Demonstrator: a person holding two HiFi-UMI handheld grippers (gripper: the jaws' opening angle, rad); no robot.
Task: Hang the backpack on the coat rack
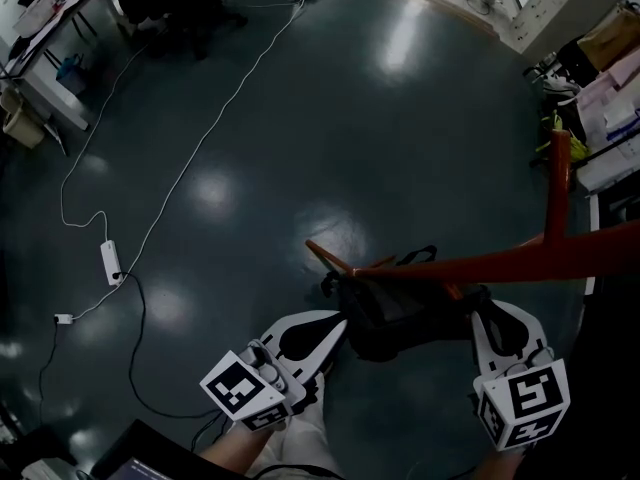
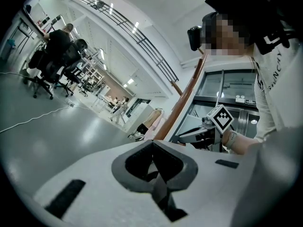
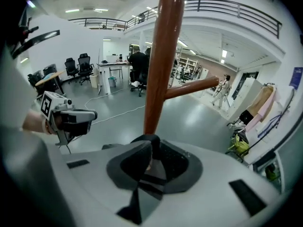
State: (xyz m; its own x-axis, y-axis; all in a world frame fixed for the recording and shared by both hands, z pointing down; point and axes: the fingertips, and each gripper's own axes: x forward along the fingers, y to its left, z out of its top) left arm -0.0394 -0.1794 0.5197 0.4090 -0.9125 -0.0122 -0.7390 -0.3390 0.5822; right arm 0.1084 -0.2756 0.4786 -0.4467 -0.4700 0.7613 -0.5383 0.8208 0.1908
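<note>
Now my left gripper (image 1: 333,334) and right gripper (image 1: 482,320) fingers both pinch the black backpack (image 1: 400,326), just beside the red coat rack (image 1: 500,263).

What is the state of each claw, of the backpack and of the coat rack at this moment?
backpack: off the floor, held up between both claws at the coat rack; whether it is hooked on yet cannot be told.
coat rack: standing upright, one arm across the top of the backpack.
left claw: shut on the backpack.
right claw: shut on a black strap of the backpack.
</note>
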